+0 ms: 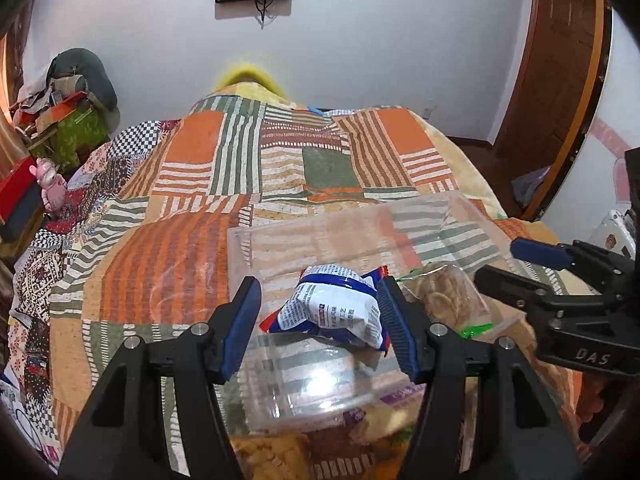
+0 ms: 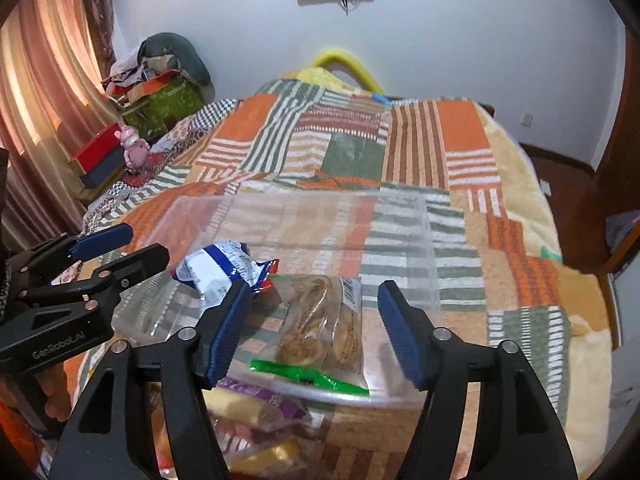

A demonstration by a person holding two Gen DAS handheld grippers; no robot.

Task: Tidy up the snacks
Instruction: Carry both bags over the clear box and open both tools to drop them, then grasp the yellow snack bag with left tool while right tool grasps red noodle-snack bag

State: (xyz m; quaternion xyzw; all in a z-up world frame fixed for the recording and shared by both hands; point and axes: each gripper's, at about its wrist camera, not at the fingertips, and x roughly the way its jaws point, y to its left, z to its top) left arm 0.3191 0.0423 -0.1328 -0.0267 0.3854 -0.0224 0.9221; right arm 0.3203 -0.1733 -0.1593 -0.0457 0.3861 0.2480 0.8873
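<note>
A clear plastic box [image 1: 248,248] [image 2: 400,216] sits on the patchwork bed. A blue-and-white snack packet [image 1: 340,306] [image 2: 224,266] lies in the box's left part. My left gripper [image 1: 320,320] is open above the box, its jaws on either side of the packet, not gripping it. A clear bag of biscuits with a green seal [image 2: 320,328] [image 1: 444,292] lies in the box beside the packet. My right gripper [image 2: 316,324] is open and empty, its jaws straddling the biscuit bag from above.
Several loose snack packs [image 2: 256,412] [image 1: 272,456] lie on the blanket just in front of the box. Bedside clutter, a red box [image 2: 100,152] and a pink toy [image 2: 134,146] stand at the far left. A wooden door [image 1: 552,80] is at the right.
</note>
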